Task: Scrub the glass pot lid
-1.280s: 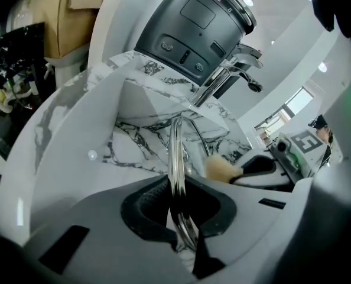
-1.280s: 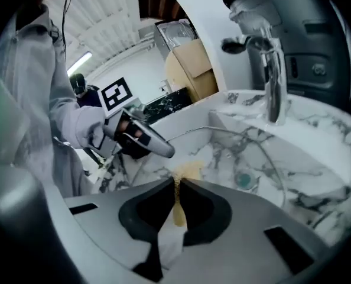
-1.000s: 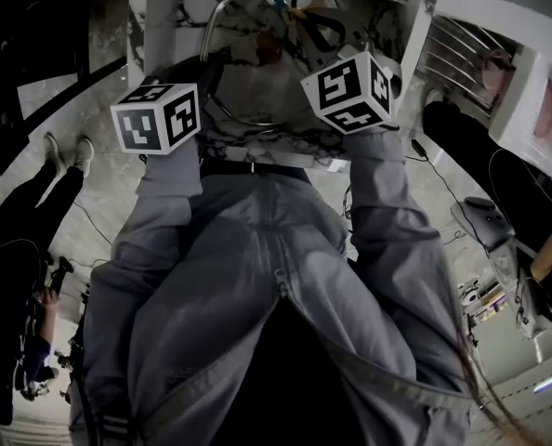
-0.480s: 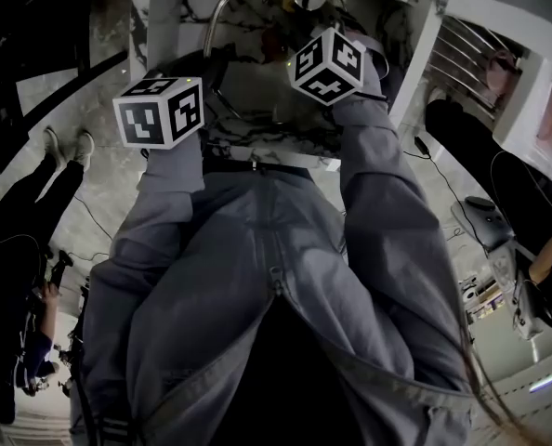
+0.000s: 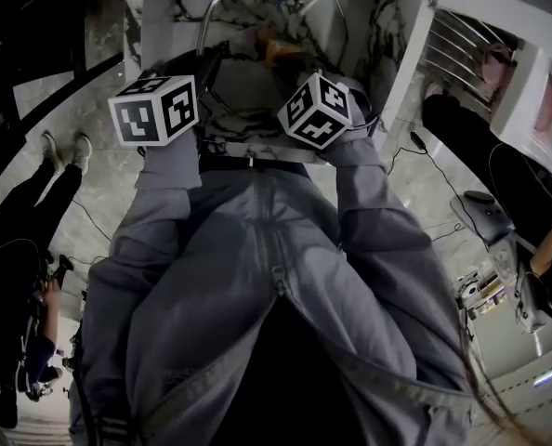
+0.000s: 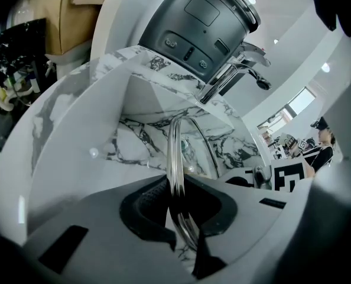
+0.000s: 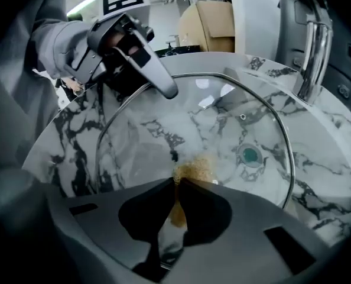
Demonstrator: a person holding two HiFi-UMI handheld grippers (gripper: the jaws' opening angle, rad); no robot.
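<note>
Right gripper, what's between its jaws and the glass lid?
A tan scrub pad, pinched in the right gripper, sits against the glass lid; the right gripper view shows it.

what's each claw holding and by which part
Left claw grips the glass pot lid by its metal rim; right claw pinches a brown scrub pad by one edge.
</note>
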